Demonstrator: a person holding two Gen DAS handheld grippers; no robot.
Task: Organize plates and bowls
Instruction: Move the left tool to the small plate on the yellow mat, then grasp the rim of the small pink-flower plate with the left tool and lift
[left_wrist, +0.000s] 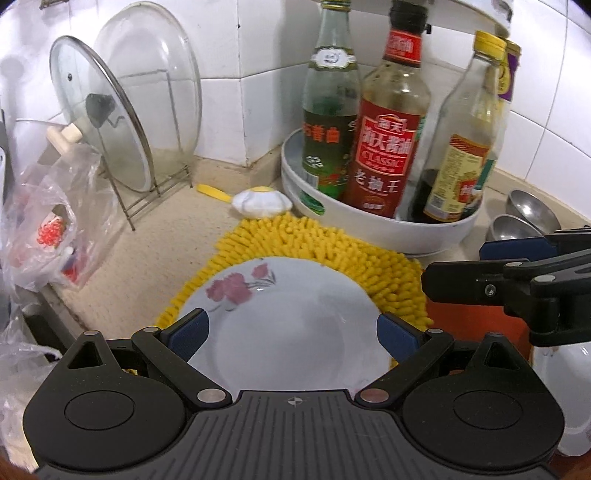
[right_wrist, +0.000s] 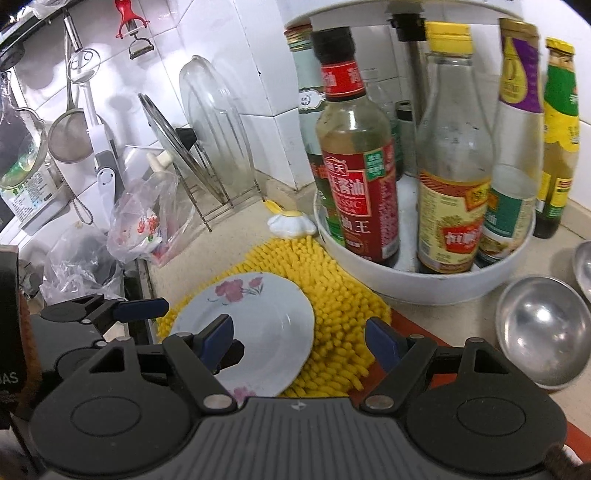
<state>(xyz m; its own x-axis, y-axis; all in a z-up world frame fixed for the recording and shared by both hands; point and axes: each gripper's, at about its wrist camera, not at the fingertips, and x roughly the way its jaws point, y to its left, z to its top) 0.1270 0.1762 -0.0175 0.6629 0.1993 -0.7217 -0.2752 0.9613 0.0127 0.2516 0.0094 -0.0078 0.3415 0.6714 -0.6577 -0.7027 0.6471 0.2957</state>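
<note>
My left gripper and right gripper both have fingers apart. The flowered plate is stiff, smooth, breakable; I should pinch its rim firmly.

A glossy white ceramic plate with pink flowers is lying on a shaggy yellow chenille cloth mat. Dull brushed round metal bowls are sitting on the speckled beige stone counter beside a smooth white plastic turntable tray carrying shiny glass bottles. Clear glass lids are leaning in a thin wire rack.
</note>
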